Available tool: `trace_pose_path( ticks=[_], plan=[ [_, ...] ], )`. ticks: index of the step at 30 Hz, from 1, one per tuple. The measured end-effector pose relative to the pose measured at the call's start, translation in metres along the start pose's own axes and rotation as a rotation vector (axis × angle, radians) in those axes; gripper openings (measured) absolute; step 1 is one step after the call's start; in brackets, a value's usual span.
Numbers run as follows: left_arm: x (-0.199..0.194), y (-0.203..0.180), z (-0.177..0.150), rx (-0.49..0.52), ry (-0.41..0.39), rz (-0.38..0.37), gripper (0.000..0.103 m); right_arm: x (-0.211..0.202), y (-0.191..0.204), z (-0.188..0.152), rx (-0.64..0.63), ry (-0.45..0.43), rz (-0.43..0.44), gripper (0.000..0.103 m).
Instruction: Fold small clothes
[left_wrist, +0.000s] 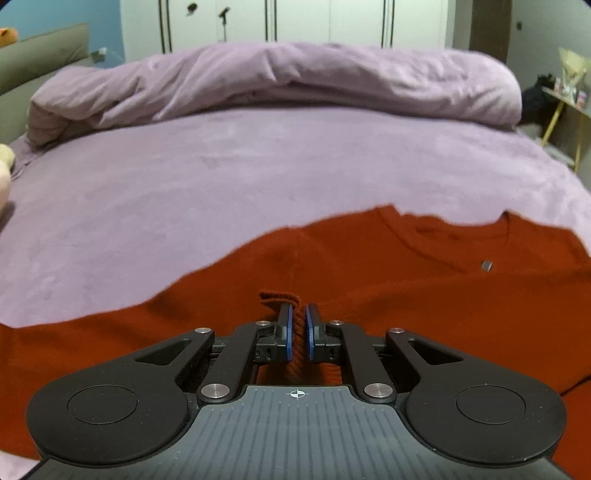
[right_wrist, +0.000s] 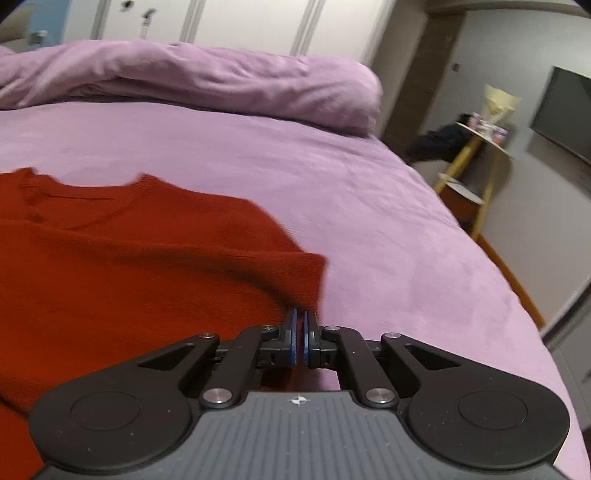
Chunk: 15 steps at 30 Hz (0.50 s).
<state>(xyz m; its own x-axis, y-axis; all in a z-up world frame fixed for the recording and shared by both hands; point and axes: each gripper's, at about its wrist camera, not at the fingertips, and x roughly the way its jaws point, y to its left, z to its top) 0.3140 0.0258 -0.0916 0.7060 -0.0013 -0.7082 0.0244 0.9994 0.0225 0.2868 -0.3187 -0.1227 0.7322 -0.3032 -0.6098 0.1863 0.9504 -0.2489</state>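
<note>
While the red sweater (left_wrist: 369, 280) lay across the lower half of the left wrist frame on the purple bed (left_wrist: 258, 166), the left gripper (left_wrist: 299, 325) pinched a knit fold; in the right wrist view, the right gripper (right_wrist: 300, 332) clamped the sweater's lower-center edge.

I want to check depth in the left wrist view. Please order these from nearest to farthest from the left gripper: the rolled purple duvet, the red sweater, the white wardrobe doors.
1. red sweater: pinched in the jaws of the left gripper, spreading right.
2. rolled purple duvet: across the bed's far end.
3. white wardrobe doors: behind the duvet, top centre.
</note>
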Motion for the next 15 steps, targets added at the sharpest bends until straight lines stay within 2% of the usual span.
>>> trace_pose_path(
  ticks=[2, 5, 8, 10, 12, 15],
  plan=[
    [0.006, 0.003, -0.002, -0.011, 0.018, 0.017, 0.01, -0.004, -0.006, 0.005, 0.032, 0.007, 0.032, 0.003],
    [0.008, 0.01, -0.006, -0.037, 0.033, 0.023, 0.011, -0.025, -0.009, 0.008, 0.04, -0.037, 0.084, 0.003],
    [0.008, 0.01, -0.009, -0.036, 0.04, 0.029, 0.013, -0.047, 0.003, 0.004, 0.033, -0.085, 0.184, 0.004],
    [0.008, 0.007, -0.008, -0.019, 0.045, 0.041, 0.013, -0.05, 0.012, -0.003, -0.001, -0.072, 0.235, 0.004],
    [0.01, 0.004, -0.007, 0.0, 0.052, 0.052, 0.013, -0.043, 0.018, -0.014, -0.046, -0.031, 0.216, 0.004],
    [0.01, 0.001, -0.009, 0.021, 0.054, 0.062, 0.014, -0.04, 0.013, -0.025, -0.053, -0.072, 0.17, 0.004]
  ],
)
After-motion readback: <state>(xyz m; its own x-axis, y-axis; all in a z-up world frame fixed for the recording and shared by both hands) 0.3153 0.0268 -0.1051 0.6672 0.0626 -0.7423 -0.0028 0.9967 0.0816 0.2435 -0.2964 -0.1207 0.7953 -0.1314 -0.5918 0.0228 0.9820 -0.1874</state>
